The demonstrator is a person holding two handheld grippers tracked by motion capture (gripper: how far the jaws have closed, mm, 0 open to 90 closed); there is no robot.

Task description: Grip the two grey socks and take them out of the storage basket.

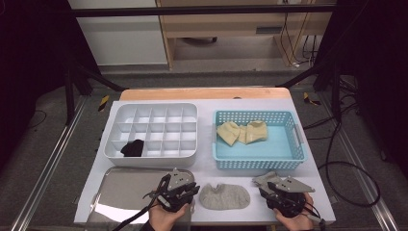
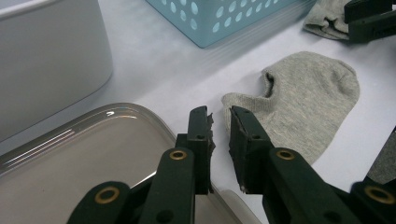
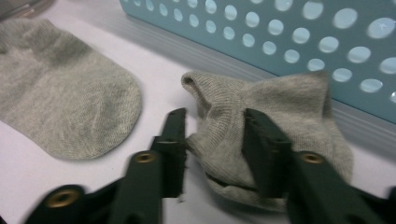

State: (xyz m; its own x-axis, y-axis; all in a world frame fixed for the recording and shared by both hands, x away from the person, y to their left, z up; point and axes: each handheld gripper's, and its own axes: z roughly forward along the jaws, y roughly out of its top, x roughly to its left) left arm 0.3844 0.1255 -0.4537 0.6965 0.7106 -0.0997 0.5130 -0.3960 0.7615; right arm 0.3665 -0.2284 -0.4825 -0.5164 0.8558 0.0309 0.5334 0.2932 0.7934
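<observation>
A sock (image 1: 224, 197) lies between tray (image 1: 120, 185) and second sock (image 3: 261, 126).

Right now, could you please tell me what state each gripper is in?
Left gripper: fingers slightly apart, holding nothing, at the edge of the flat grey sock.
Right gripper: fingers astride the crumpled grey sock; grip cannot be told.

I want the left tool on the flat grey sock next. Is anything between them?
Nothing visible: the left tool stands over the metal tray's rim, right beside the flat grey sock, bare table between.
</observation>
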